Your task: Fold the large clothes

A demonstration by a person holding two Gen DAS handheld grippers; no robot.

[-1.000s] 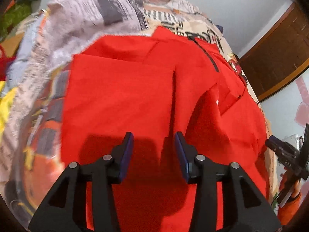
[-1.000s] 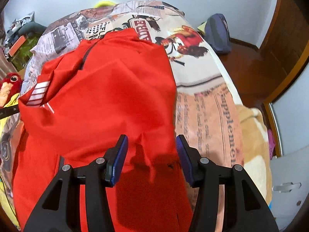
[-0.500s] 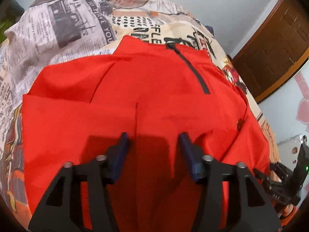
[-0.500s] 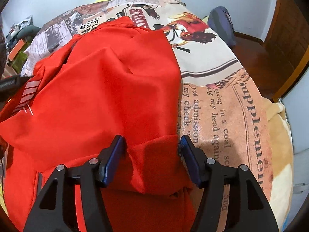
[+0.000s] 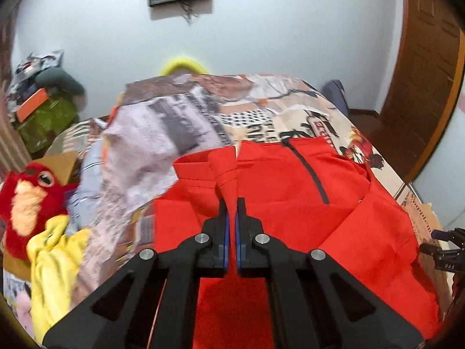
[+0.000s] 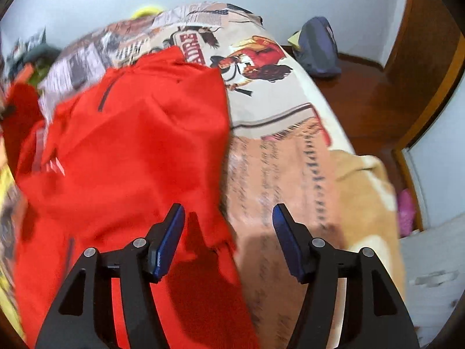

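A large red jacket (image 5: 290,192) with a dark zipper lies spread on a bed with a newspaper-print cover (image 5: 180,128). My left gripper (image 5: 231,203) is shut on a raised fold of the red fabric and holds it above the rest of the jacket. The jacket also shows in the right wrist view (image 6: 130,145), with white stripes at its left. My right gripper (image 6: 228,213) is open and empty, hovering over the jacket's right edge where it meets the bed cover (image 6: 284,160). It also shows at the right edge of the left wrist view (image 5: 444,247).
A red plush bird (image 5: 26,197) and a yellow cloth (image 5: 55,256) lie at the bed's left. A dark blue bag (image 6: 316,49) sits on the wooden floor beyond the bed. A wooden door (image 5: 424,67) stands at the right.
My left gripper has closed on a fold of the jacket and lifted it. My right gripper has let go of the jacket's edge and opened wider, shifting right.
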